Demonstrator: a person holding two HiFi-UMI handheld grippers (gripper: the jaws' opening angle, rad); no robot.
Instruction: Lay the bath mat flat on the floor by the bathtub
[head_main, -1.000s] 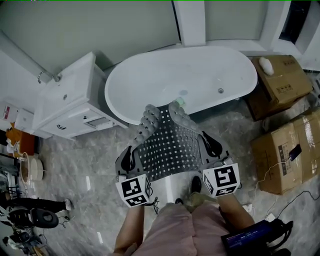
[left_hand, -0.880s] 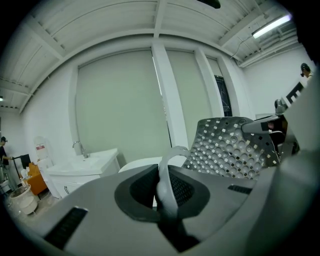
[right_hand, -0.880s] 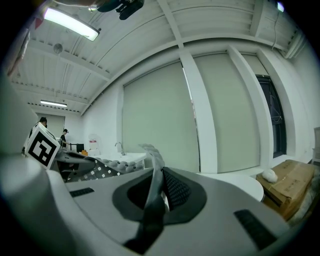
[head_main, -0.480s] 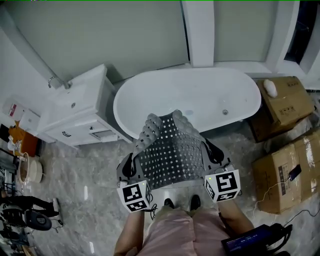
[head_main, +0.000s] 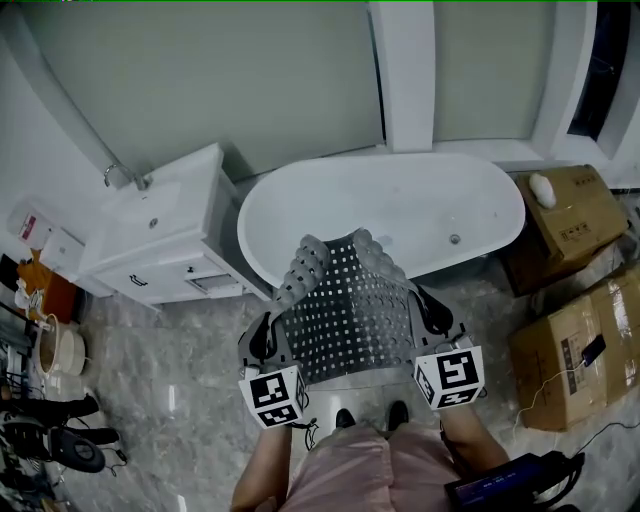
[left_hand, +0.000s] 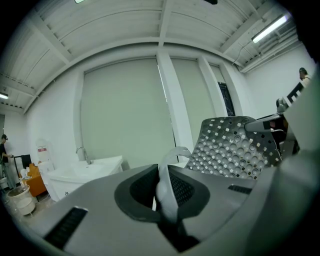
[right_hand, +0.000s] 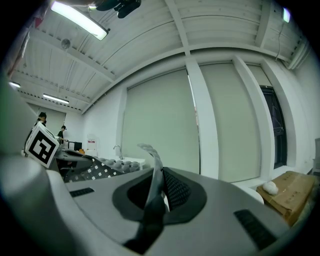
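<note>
Mat status: the bath mat (head_main: 350, 310) is off the floor. You hold it up, spread between the two grippers, on the near side of the bathtub (head_main: 420, 195). It is not laid flat yet.

Left gripper (head_main: 266, 333): jaws pressed together on the mat's left near edge. In the left gripper view a pale strip of the edge runs up out of the closed pads, and the rest of the sheet shows to the right.

Right gripper (head_main: 432, 310): jaws pinched on the mat's right near edge. In the right gripper view the edge stands up from between the pads and the sheet trails off to the left.

Mat shape: grey sheet with rows of small square holes. Its far end curls over and, from the head view, overlaps the tub's near rim. The far left corner is folded, showing rounded bumps.

Surroundings, placed from the tub:
- White vanity cabinet (head_main: 165, 250) with a faucet (head_main: 125, 178) just off the tub's left end.
- Two cardboard boxes off its right end, one (head_main: 570, 215) close to the tub, the other (head_main: 575, 345) nearer you.
- Marble-pattern floor (head_main: 190, 340) along the tub's near side, where your shoes (head_main: 398, 412) stand under the mat.
</note>
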